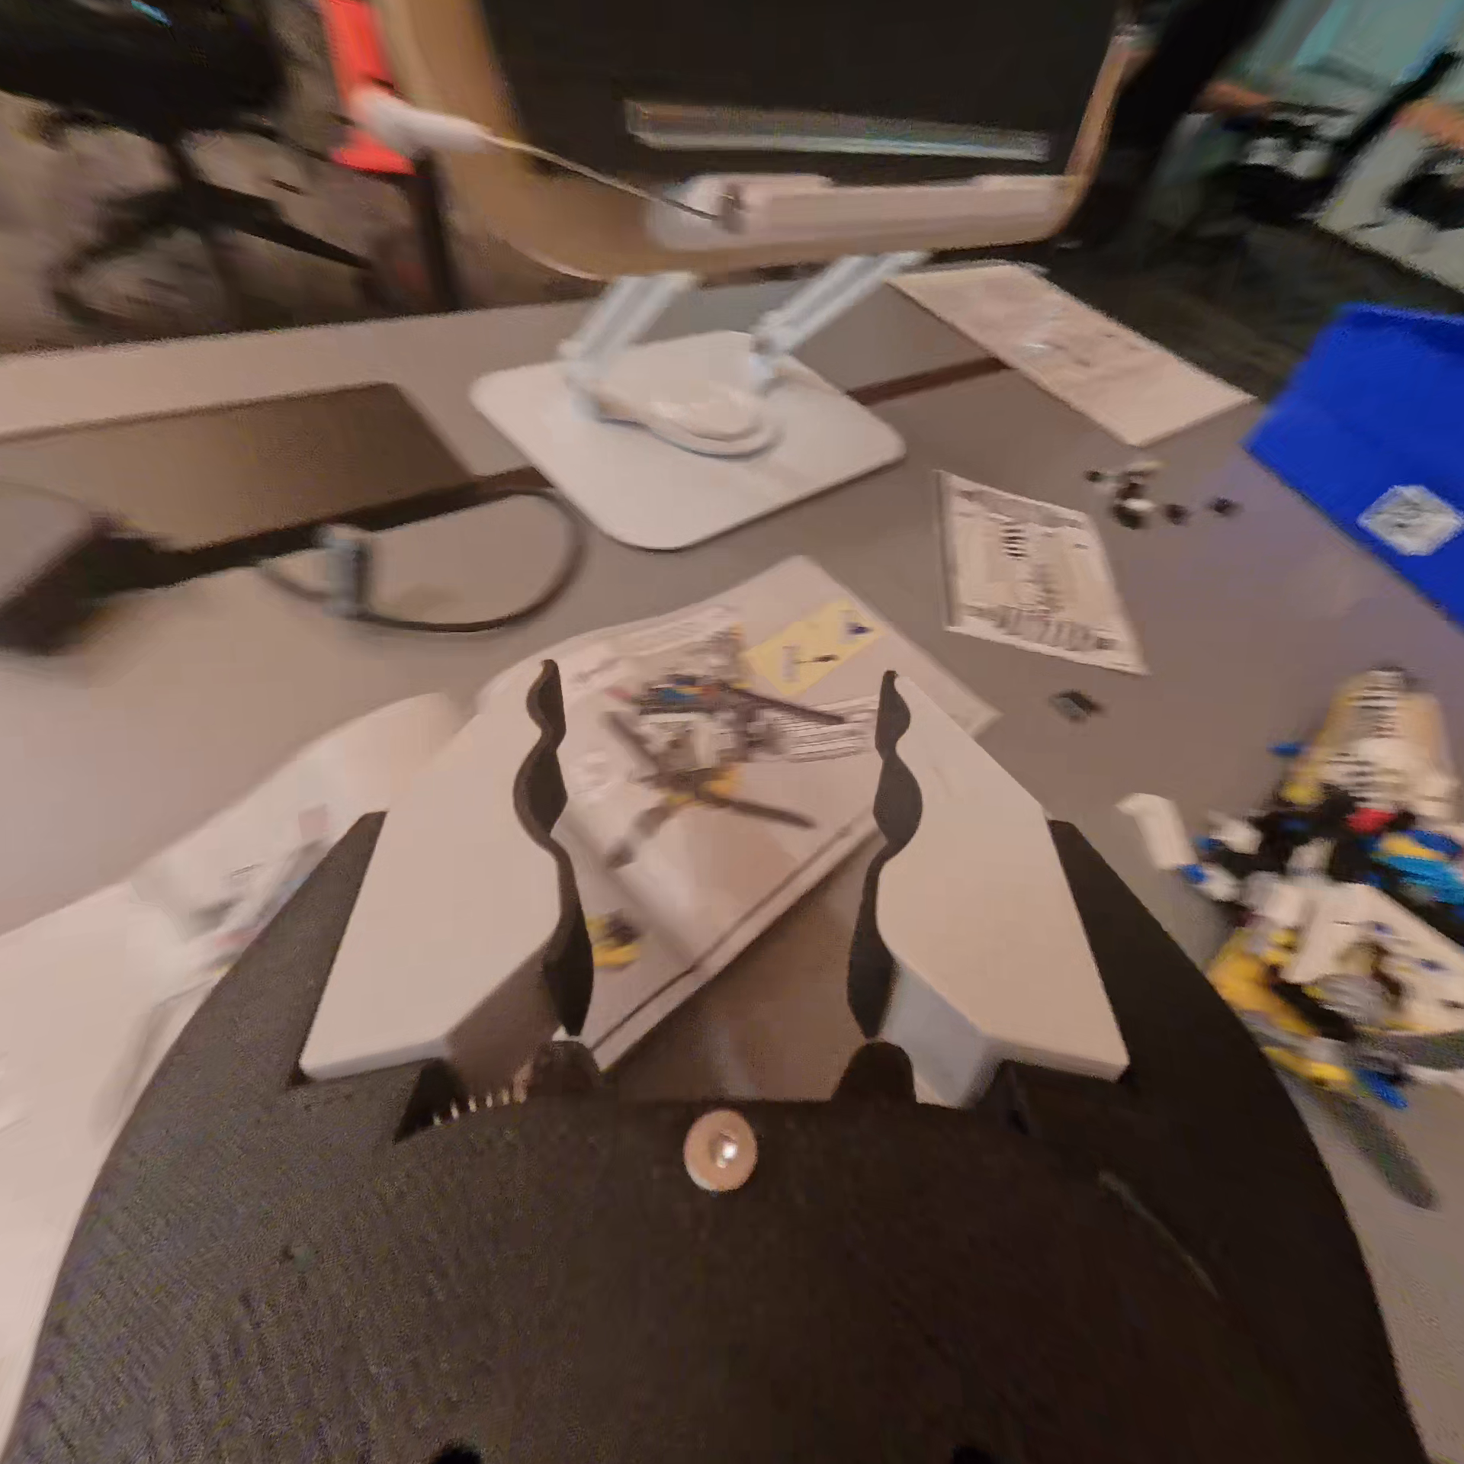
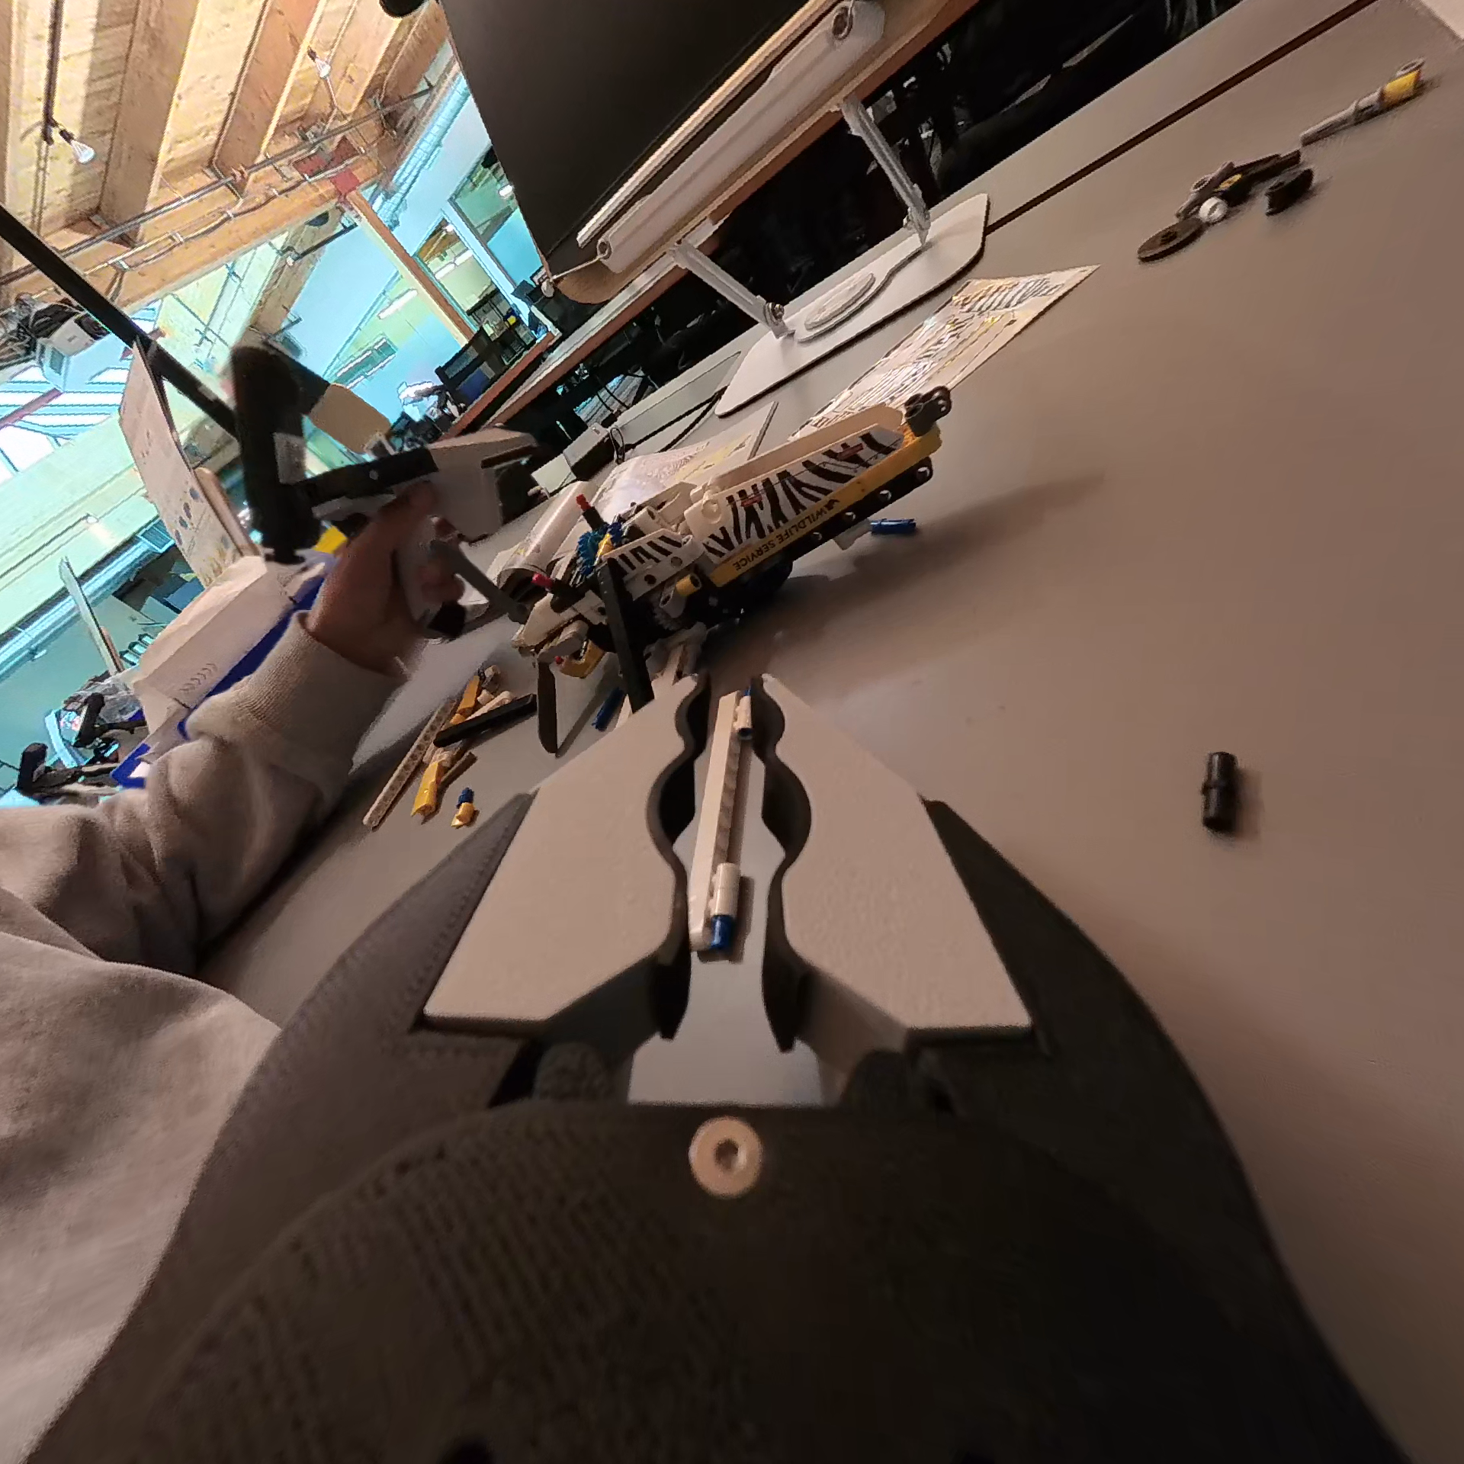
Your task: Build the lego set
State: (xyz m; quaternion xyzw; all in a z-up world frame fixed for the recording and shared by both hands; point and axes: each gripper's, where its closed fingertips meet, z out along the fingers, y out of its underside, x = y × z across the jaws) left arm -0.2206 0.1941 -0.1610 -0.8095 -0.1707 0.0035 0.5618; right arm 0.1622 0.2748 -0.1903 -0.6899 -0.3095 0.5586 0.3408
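Observation:
My left gripper (image 1: 717, 701) is open and empty, held above an open instruction booklet (image 1: 713, 792) on the grey table. The partly built model (image 1: 1347, 863), white and yellow with black stripes, lies to its right. In the right wrist view the model (image 2: 760, 523) lies on its side just past my right gripper (image 2: 733, 685). That gripper is shut on a long white beam (image 2: 721, 816) with a blue pin at its near end. A hand holds the left gripper (image 2: 507, 475) up at the left of the model.
Loose beams and pins (image 2: 455, 752) lie left of the model. A black pin (image 2: 1220, 792) lies at the right and small parts (image 2: 1236, 198) farther back. A sticker sheet (image 1: 1030, 578), a blue box (image 1: 1386, 444), a monitor stand (image 1: 689, 444) and a cable (image 1: 475, 602) sit on the table. Some 40 cm of space lies between my two pairs of fingers.

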